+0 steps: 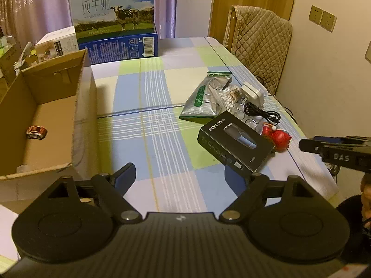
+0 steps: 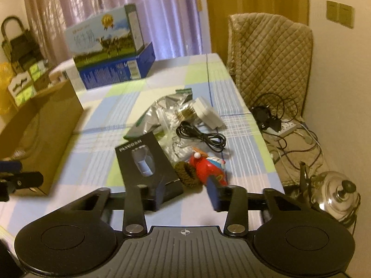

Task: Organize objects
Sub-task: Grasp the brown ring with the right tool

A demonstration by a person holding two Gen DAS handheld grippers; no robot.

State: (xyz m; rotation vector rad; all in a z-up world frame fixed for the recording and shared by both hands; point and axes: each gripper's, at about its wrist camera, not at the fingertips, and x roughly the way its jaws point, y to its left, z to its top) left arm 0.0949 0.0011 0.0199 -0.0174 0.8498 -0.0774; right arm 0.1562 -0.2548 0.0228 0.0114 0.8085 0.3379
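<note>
Behind black box (image 2: 148, 162), brown ring (image 2: 186, 173) half-hidden

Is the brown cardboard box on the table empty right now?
No. The open cardboard box holds a small toy car on its floor.

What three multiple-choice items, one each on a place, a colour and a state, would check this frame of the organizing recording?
1. Where is the toy car?
A. Inside the cardboard box
B. On the tablecloth
C. On the milk carton

2. What colour is the shaver box?
A. White
B. Black
C. Green

3. How do the grippers stand?
A. Both shut on items
B. Left shut, right open
C. Both open and empty

Answers:
1. A, the car lies on the box floor in the left wrist view.
2. B, its faces are black with pale lettering.
3. C, the left gripper and the right gripper both show a gap between their fingers with nothing in it.
</note>
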